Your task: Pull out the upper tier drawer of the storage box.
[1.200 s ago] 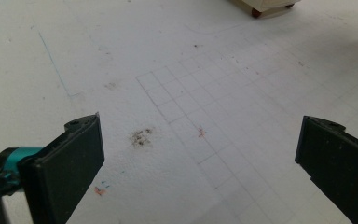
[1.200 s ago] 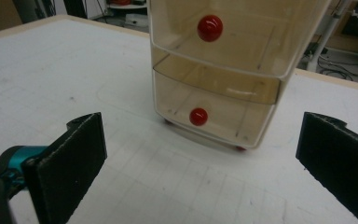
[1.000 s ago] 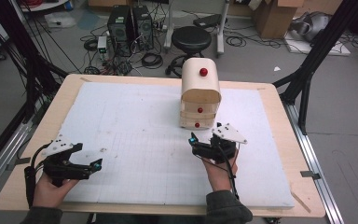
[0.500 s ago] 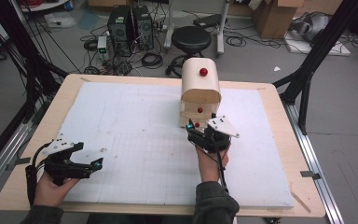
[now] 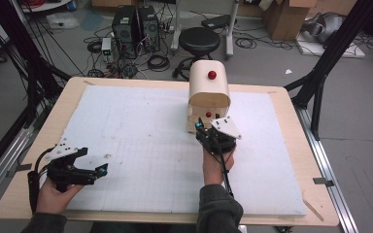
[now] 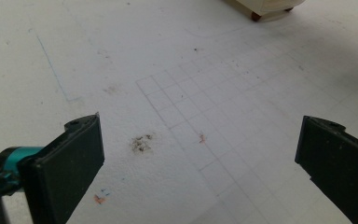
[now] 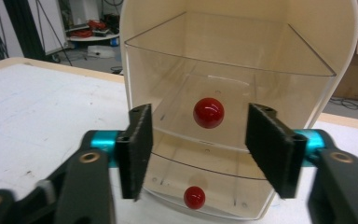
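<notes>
A cream cabinet (image 5: 209,92) with two clear drawers stands at the back middle of the white board (image 5: 141,131), a red ball (image 5: 212,74) on its top. My right gripper (image 5: 205,126) is right at its front. In the right gripper view the upper drawer's red knob (image 7: 208,112) sits between the two pads (image 7: 140,140), with a gap on each side. The jaws have just been closing around it and do not touch it. A lower red knob (image 7: 194,197) shows beneath. My left gripper (image 5: 102,170) rests open near the front left, with bare board between its pads (image 6: 74,158).
The board lies on a wooden table (image 5: 291,111) whose edges run close around it. Black frame legs (image 5: 320,73) rise at the right and left sides. A stool (image 5: 201,39), computers and cables stand on the floor behind the table.
My right gripper has moved forward and slightly left up to the cabinet's front, and its jaws have narrowed around the upper knob. The left gripper has not moved.
</notes>
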A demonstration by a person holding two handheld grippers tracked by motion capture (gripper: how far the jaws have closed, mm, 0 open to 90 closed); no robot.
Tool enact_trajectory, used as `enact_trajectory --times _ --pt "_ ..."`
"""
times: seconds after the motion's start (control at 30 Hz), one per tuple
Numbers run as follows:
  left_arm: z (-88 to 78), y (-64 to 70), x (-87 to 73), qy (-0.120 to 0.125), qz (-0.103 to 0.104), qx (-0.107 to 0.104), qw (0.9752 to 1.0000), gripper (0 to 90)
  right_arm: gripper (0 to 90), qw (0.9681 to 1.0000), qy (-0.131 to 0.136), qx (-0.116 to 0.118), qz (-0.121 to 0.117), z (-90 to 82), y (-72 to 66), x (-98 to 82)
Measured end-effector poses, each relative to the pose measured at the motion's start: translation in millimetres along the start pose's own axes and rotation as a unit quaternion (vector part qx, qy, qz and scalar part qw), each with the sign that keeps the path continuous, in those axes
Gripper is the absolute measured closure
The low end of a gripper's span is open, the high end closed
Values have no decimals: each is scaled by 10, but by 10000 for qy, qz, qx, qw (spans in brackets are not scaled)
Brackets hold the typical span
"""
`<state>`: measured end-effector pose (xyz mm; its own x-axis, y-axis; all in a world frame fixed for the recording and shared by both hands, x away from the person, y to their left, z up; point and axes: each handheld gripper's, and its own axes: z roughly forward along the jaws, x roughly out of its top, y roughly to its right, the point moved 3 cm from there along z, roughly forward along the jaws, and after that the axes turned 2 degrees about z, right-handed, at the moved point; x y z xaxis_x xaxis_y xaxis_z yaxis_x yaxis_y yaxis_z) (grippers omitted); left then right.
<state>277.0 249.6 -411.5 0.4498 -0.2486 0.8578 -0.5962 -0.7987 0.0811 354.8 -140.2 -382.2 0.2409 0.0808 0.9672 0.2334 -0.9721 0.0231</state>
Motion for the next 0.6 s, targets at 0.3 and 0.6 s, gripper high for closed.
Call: enact_trajectory --times 0.3,0.6 --pt "-12 -10 3 13 -2 14 10000 17 585 9999 -46 -129 -8 44 -12 3" --pt "-19 -11 1 27 -1 11 10000 17 694 9996 -89 -280 -36 77 -16 5"
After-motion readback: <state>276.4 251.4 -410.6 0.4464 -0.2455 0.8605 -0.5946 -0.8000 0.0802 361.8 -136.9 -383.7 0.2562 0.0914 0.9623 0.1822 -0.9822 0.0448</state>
